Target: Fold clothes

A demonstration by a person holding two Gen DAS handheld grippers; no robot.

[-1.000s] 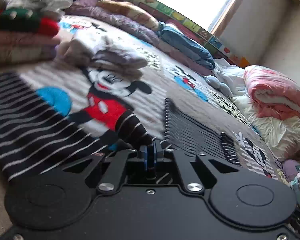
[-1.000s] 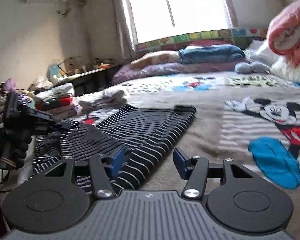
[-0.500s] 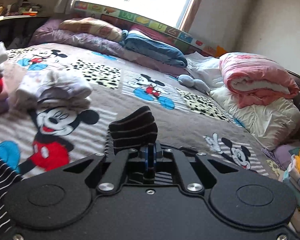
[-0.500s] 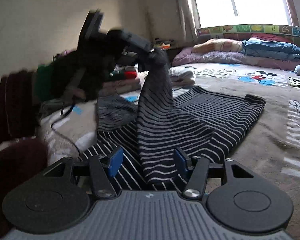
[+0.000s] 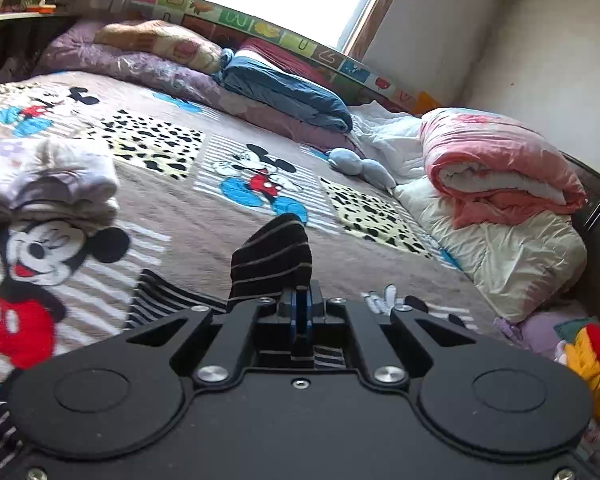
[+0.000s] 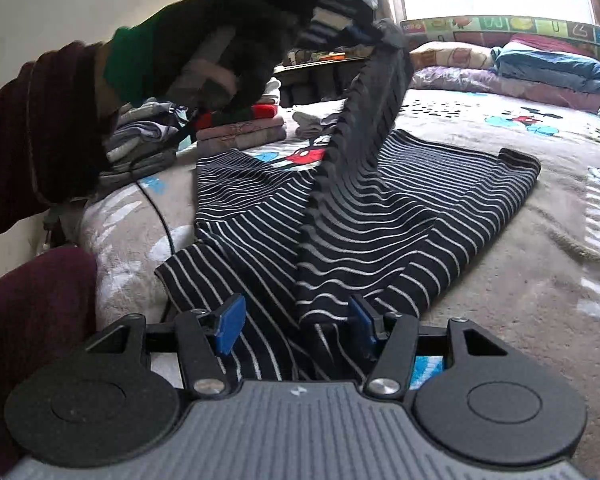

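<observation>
A dark navy shirt with thin white stripes [image 6: 400, 216] lies spread on the Mickey Mouse bedspread [image 6: 540, 280]. My left gripper [image 5: 300, 312] is shut on a sleeve end [image 5: 274, 258] of the shirt and holds it lifted; in the right wrist view the sleeve [image 6: 364, 120] hangs taut from that gripper [image 6: 380, 28] high above the shirt. My right gripper [image 6: 296, 326] is open just above the shirt's near edge, one pad on each side of a fold.
A stack of folded clothes [image 6: 240, 124] stands at the bed's far left. A folded pale garment [image 5: 56, 180] lies on the bed. Pillows and a blue blanket [image 5: 288, 96] lie by the window; a pink quilt [image 5: 496, 168] sits at the right.
My left gripper has lifted the sleeve up off the bed and carried it across over the shirt. My right gripper has come closer to the shirt's near edge.
</observation>
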